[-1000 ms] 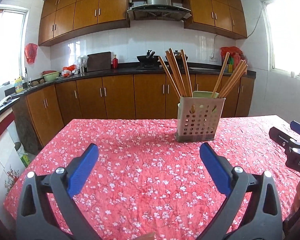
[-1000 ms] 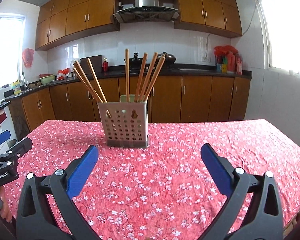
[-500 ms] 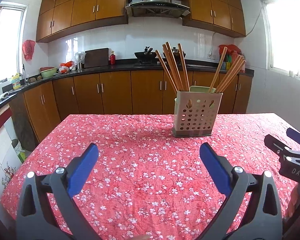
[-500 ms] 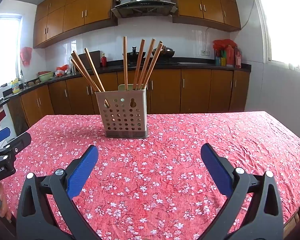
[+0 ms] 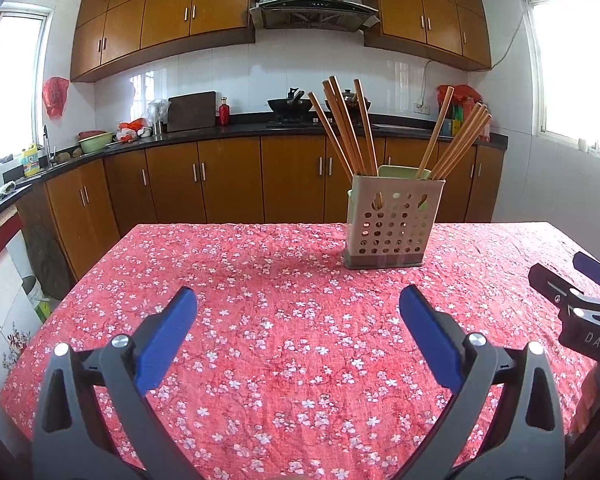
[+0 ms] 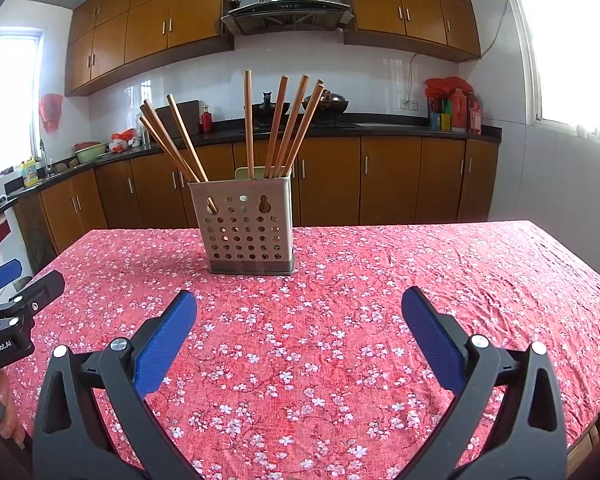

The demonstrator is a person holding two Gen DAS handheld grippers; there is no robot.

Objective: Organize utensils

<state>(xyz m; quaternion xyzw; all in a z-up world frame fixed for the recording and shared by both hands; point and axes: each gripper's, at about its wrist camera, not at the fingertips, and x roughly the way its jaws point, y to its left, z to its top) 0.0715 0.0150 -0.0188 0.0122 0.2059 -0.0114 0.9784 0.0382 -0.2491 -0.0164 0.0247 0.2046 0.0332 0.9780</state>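
Hovering low over the tabletop [image 5: 284, 320], the left gripper [image 5: 298, 304] is held level, aimed toward the far kitchen wall. Its blue-padded fingers [image 5: 168, 336] are spread wide apart, nothing between them. Right gripper [image 6: 300, 306]: same pose, level and forward, fingers [image 6: 428, 336] likewise wide apart and empty. Each gripper shows at the edge of the other's view: the right one at the far right of the left wrist view [image 5: 580, 304], the left one at the far left of the right wrist view [image 6: 12, 308]. Part of a hand shows below each.

Utensil holder [image 5: 392, 224]: pale, perforated, box-shaped, standing upright on the red floral cloth. It lies ahead of both sets of fingers, well apart from them. Seen from the left gripper it sits just inside the line of the right-hand finger; from the right gripper [image 6: 246, 228] it sits nearer the left-hand finger.

Chopsticks [image 5: 348, 128]: wooden, long axes roughly vertical, lower ends down in the holder, upper ends free. One bundle leans left [image 6: 172, 144], the other stands upright to slightly right-leaning [image 6: 284, 124]. The two bundles fan away from each other.

A green piece [image 5: 394, 170] shows at the holder's back rim; what it is cannot be told.
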